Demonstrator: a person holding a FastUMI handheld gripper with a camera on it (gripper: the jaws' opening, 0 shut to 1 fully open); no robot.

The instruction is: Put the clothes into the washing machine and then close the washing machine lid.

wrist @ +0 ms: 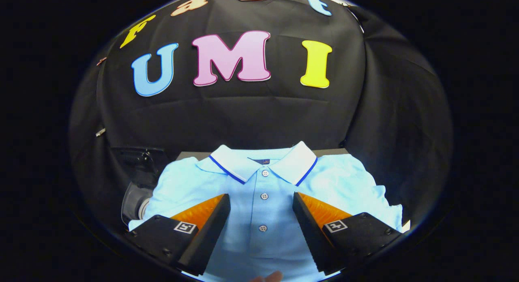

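Observation:
A light blue polo shirt [263,184] with a white collar lies spread flat, collar away from me, its button placket running between my fingers. My gripper [261,199] hovers over the shirt's chest with its fingers wide apart and nothing pressed between them. Beside the shirt's left sleeve, partly hidden by the cloth and my left finger, sits a grey and dark rounded object [136,201] that may be the washing machine; I cannot tell whether its lid stands open.
The shirt rests on a dark surface [190,155] whose far edge shows just behind the collar. Black booth cloth [251,111] rises right behind it. A fingertip of a person [267,277] peeks in below the shirt, between my fingers.

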